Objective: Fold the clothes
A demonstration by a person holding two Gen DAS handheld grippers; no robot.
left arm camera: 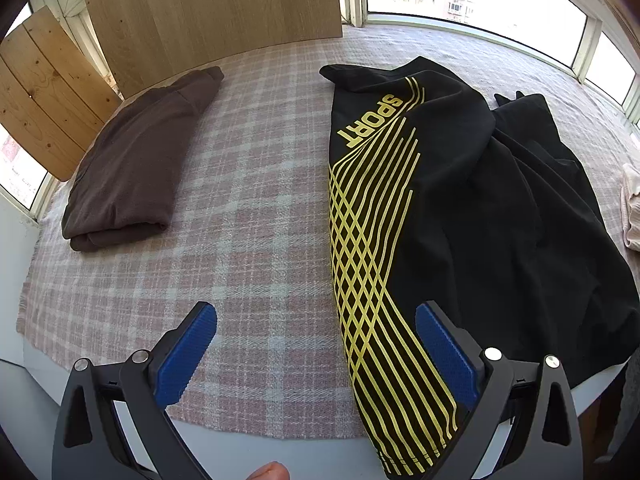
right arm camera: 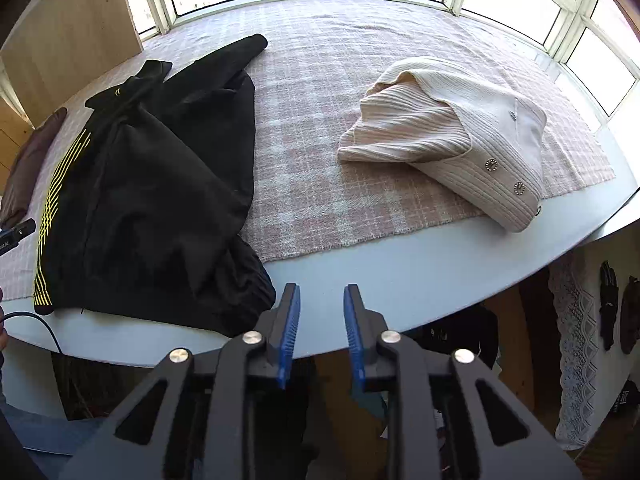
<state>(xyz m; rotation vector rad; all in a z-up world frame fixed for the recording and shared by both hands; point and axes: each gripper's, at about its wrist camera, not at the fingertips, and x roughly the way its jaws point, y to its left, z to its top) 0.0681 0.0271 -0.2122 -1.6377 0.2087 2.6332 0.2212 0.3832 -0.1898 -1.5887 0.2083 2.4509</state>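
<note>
Three garments on the checked blanket (left arm camera: 248, 216): a brown one (left arm camera: 132, 168) already folded far left, a black sport jacket (left arm camera: 460, 208) with yellow stripes lying half-folded and rumpled in the middle, and a cream ribbed cardigan (right arm camera: 452, 136) bunched up at right. I hold the left gripper (left arm camera: 316, 320) wide open and empty, hovering low over the near edge of the blanket, its right finger over the jacket's striped panel near the hem. The right gripper (right arm camera: 322, 320) is partly open with a narrow gap, also empty, sitting off the near edge of the table (right arm camera: 360, 264), just right of the jacket's ribbed waistband. My guess is the jacket is the current item, next fold not yet started. Risks as I see them: the jacket's hem hangs over the near table edge, so a pinch that takes only the top layer could peel that layer off and drag the rest off the table. The far sleeve looks loose and twisted, so lifting the hem may leave it trailing and give a crooked fold. Slick fabric may slip out of a shallow grip. The blanket may ride up if a finger digs under the jacket. With the right gripper's gap so narrow, I may need to open wider before grabbing the thick waistband.
</note>
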